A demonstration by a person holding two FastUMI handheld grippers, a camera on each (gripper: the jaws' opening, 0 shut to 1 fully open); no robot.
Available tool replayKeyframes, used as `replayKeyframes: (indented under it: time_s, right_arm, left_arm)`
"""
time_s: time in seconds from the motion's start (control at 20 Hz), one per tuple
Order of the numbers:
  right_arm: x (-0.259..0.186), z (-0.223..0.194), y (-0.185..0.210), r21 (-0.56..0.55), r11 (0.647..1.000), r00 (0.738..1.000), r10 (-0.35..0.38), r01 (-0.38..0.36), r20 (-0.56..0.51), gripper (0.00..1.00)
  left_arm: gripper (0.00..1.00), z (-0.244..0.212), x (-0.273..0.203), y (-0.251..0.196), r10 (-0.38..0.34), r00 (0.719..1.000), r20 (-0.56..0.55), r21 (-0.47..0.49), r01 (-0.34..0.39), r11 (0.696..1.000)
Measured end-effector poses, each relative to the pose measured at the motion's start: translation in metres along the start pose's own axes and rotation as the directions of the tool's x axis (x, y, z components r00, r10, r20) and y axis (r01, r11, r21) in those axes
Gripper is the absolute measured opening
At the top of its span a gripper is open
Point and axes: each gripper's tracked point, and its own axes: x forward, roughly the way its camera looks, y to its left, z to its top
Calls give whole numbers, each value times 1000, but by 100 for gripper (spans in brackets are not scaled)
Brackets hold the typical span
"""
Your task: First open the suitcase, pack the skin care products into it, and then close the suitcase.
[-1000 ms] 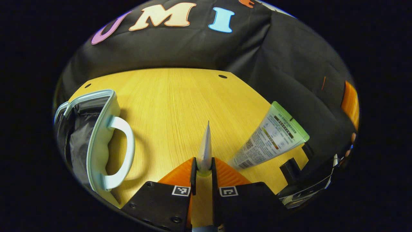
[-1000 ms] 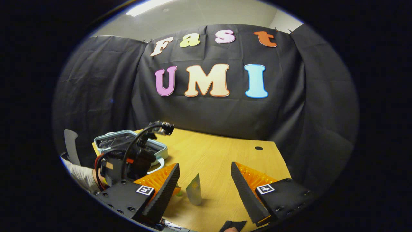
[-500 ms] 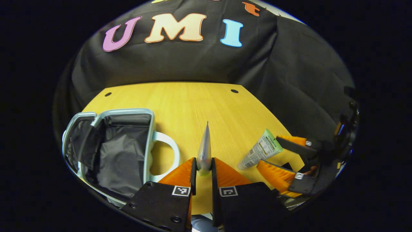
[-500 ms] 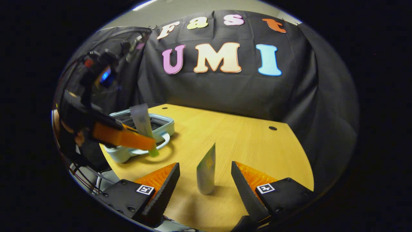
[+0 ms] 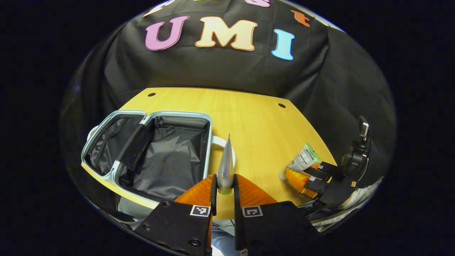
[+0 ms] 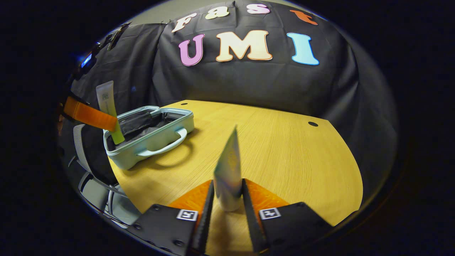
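Observation:
A pale blue suitcase [image 5: 153,153] lies open on the wooden table [image 5: 249,117], its dark lining showing. My left gripper [image 5: 224,177] is shut on a silvery tube [image 5: 226,161] that points up, just right of the suitcase's handle. In the right gripper view that same tube [image 6: 106,103] hangs over the near left corner of the suitcase [image 6: 153,131]. My right gripper [image 6: 227,183] is shut on a green-and-white tube [image 6: 229,167] low over the table [image 6: 284,149]. The left gripper view shows this second tube [image 5: 304,160] near the table's right edge.
Black cloth walls close in the back and right of the table. Small dark holes [image 5: 282,105] mark the tabletop's far corners. The front table edge runs just under the suitcase. A person's sleeve [image 5: 355,197] shows behind the right gripper.
My right gripper has shut on the green-and-white tube, which stood between its open fingers before. My left gripper has carried the silvery tube up and leftward over the open suitcase.

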Motion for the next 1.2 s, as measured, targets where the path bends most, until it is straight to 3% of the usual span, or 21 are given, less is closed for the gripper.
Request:
replayKeyframes:
  time_s: [0.15, 0.45, 0.55, 0.65, 0.9, 1.2]
  right_arm:
    - [7, 3, 6, 12, 998, 998, 59, -58, -37, 32]
    - [2, 41, 17, 70, 993, 995, 94, -92, -24, 33]
    - [-1, 64, 27, 93, 991, 996, 92, -92, 2, 29]
    - [-1, 88, 48, 119, 986, 993, 110, -113, 30, 33]
    - [14, 127, 121, 269, 934, 972, 234, -235, 34, 30]
    - [42, 124, 182, 285, 921, 957, 287, -265, -37, 32]
  left_arm:
    - [18, -5, -4, 24, 54, 998, -25, 0, -54, 999]
    - [18, 6, 0, 102, 179, 976, -128, 110, -165, 980]
    - [18, 3, 13, 114, 160, 972, -172, 116, -142, 983]
    - [18, -7, 25, 130, 153, 960, -233, 133, -125, 983]
    - [18, -33, 50, 148, 87, 933, -350, 90, -59, 994]
    - [19, -46, 70, 159, 18, 924, -382, 130, 35, 991]
